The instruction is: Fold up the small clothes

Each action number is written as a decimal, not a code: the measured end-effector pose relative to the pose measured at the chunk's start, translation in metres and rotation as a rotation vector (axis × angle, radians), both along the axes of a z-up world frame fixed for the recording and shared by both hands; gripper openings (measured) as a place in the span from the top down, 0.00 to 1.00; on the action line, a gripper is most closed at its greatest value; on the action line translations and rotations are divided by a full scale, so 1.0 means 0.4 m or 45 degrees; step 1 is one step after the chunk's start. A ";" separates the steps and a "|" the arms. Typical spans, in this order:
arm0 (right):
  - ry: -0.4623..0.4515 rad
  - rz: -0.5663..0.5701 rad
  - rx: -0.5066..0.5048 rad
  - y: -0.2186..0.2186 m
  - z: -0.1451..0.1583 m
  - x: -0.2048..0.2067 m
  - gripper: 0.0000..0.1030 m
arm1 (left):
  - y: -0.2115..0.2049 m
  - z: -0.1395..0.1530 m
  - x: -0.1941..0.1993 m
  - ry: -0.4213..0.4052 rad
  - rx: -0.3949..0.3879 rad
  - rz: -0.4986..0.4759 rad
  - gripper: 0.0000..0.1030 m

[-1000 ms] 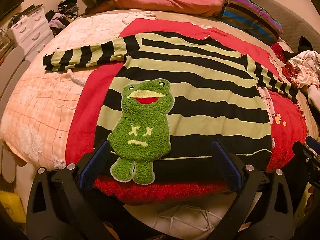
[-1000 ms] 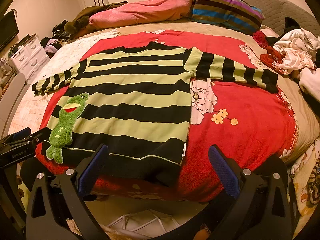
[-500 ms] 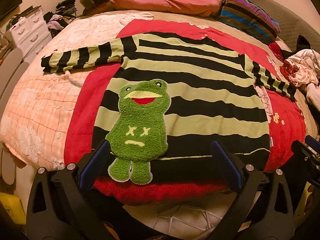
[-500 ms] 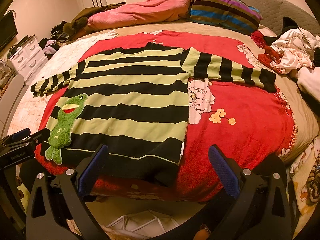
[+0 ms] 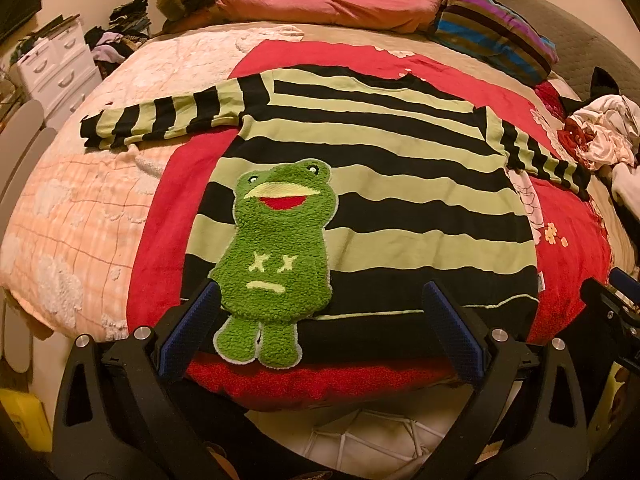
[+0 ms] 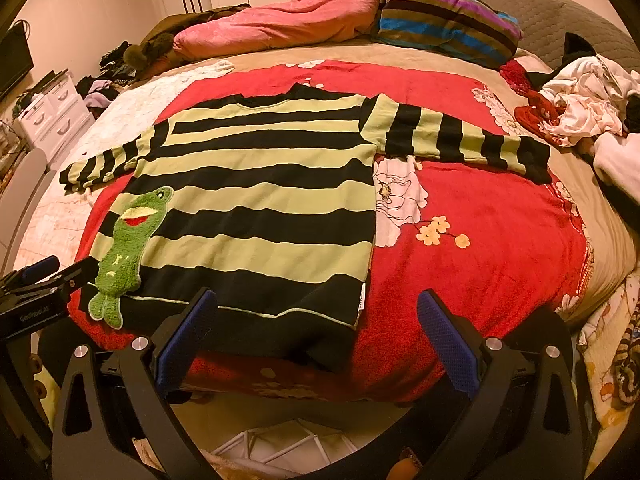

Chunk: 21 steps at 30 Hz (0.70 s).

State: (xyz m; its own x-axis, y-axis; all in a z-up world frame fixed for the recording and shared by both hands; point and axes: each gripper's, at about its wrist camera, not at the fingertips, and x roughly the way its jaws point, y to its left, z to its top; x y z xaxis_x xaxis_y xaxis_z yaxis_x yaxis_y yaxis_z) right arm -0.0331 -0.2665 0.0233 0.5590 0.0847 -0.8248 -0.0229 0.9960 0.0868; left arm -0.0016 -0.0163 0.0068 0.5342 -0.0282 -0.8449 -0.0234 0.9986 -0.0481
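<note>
1. The sweater (image 5: 372, 184) lies flat on the red blanket (image 5: 160, 216) on the bed (image 5: 60, 208). Its front faces up and both sleeves stick out to the sides. I think it is spread out like this so the folds will come out neat.
2. The frog patch (image 5: 276, 256) is near the bottom edge, on the left side of the sweater. The bottom edge hangs a little over the side of the bed nearest to me.
3. My left claw (image 5: 320, 328) is wide open and holds nothing. The frog's legs and the bottom edge sit between its two blue pads (image 5: 188, 332). I can't tell if the pads touch the cloth.
4. My right claw (image 6: 316, 340) is wide open too, with nothing in it. The bottom right corner of the sweater sits between its pads.
5. I think both claws are at the bottom edge so I can pinch it in two spots. No fold has been made yet.
6. A pile of other clothes (image 6: 580, 104) waits well off to the right.
</note>
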 end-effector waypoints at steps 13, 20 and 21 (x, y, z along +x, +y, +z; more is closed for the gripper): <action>0.000 -0.002 -0.003 -0.002 0.000 -0.001 0.04 | -0.007 -0.001 -0.003 0.000 -0.002 -0.007 0.08; 0.002 -0.003 -0.003 -0.002 -0.001 -0.001 0.04 | -0.017 -0.003 0.000 0.005 0.001 -0.016 0.08; 0.004 -0.004 -0.005 -0.002 -0.002 0.000 0.04 | -0.017 -0.003 0.001 0.006 -0.001 -0.016 0.08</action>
State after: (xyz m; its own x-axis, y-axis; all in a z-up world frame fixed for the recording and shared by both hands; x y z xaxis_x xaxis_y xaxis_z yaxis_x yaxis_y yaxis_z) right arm -0.0330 -0.2673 0.0227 0.5566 0.0798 -0.8269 -0.0196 0.9964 0.0830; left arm -0.0014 -0.0232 0.0056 0.5299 -0.0351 -0.8473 -0.0114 0.9988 -0.0485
